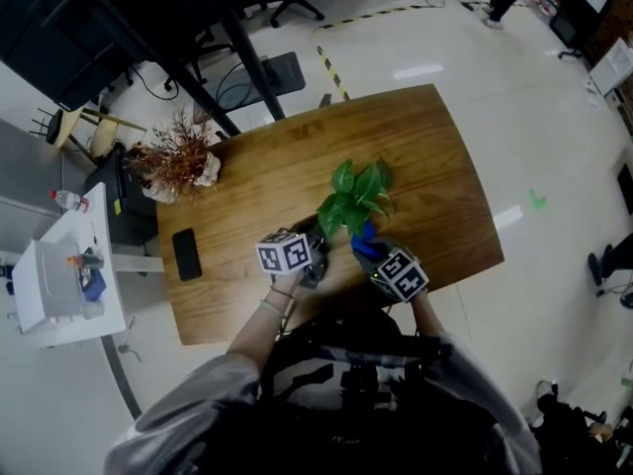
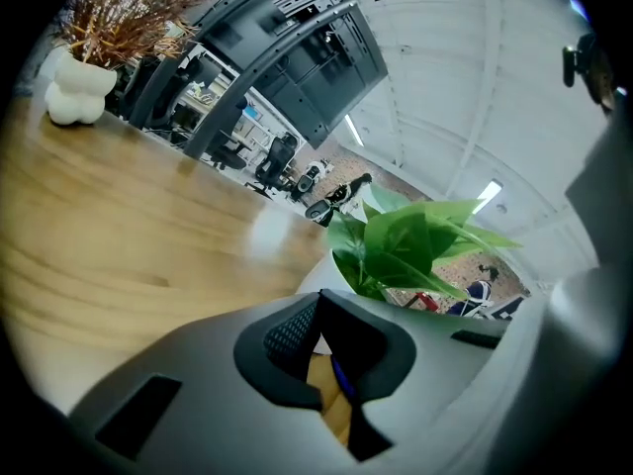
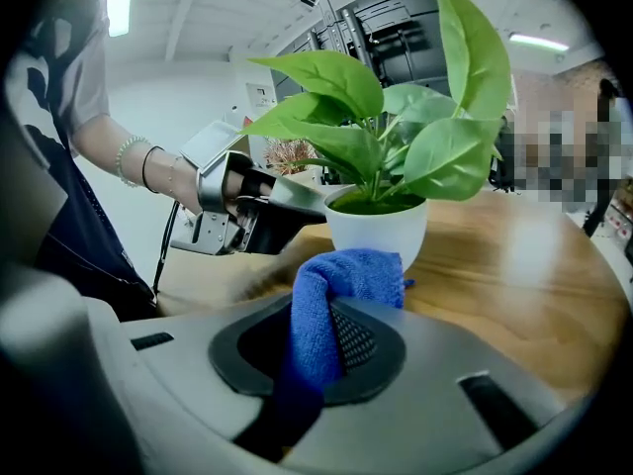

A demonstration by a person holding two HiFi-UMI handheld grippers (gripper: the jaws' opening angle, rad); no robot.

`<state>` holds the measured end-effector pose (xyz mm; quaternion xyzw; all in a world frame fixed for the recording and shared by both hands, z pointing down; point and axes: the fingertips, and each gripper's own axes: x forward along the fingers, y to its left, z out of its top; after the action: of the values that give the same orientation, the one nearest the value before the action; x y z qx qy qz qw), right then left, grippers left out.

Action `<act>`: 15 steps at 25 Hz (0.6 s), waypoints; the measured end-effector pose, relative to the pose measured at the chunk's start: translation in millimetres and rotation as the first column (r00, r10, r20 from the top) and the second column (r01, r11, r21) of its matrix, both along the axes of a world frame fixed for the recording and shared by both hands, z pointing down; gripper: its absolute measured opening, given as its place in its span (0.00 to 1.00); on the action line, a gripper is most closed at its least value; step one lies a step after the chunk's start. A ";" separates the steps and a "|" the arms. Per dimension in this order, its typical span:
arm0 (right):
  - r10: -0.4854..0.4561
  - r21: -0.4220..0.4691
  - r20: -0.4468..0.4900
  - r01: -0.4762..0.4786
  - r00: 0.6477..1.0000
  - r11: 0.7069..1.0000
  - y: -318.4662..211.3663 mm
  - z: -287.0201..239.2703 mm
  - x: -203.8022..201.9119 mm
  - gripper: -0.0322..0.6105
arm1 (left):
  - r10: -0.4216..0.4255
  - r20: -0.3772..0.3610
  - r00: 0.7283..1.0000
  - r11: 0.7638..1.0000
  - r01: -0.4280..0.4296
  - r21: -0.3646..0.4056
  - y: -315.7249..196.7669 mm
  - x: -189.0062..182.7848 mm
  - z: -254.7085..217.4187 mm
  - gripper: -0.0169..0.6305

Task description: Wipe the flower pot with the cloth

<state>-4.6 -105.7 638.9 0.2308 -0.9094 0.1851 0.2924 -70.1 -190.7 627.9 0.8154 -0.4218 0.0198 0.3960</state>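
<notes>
White flower pot (image 3: pixel 376 231) w/ green leaves stood on wooden table (image 1: pixel 257 176), near person's edge. Blue cloth (image 3: pixel 346 275) clamped in R gripper (image 3: pixel 312 355), jaws closed on it. Bunched end held against pot's lower wall. L gripper (image 2: pixel 322 344) set at pot rim on opposite side, jaws nearly together, rim apparently pinched but not clearly seen. Dried-plant vase (image 1: pixel 178 161) and black phone (image 1: pixel 186 253) left well apart, toward table's left.

Grippers: two, left gripper (image 2: pixel 331 364) and right gripper (image 3: pixel 315 349)
Pot (image 3: pixel 377 228): one, holding a green plant (image 3: pixel 396 127)
Cloth (image 3: pixel 341 275): one
Vase (image 1: pixel 178 166): one, with dried twigs
Phone (image 1: pixel 186 253): one
Table (image 1: pixel 425 156): one
</notes>
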 end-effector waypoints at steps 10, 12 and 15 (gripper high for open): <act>0.204 0.070 0.003 -0.204 0.979 0.976 -43.4 -10.8 64.4 0.14 | 0.081 0.017 0.997 0.997 -0.081 -0.002 38.3 25.3 1.0 0.03; 0.194 0.103 0.000 -0.193 0.981 0.976 -58.9 -15.9 66.1 0.14 | 0.092 0.022 0.996 0.996 -0.092 -0.004 40.8 30.2 2.8 0.03; 0.152 0.142 0.003 -0.151 0.988 0.978 -75.4 -22.7 58.9 0.14 | 0.095 0.016 0.995 0.995 -0.095 0.003 36.3 30.8 2.0 0.03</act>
<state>54.3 -181.1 616.2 0.3203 -0.8989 0.1405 0.2640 -39.3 -154.3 629.9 0.8351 -0.3856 0.0444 0.3899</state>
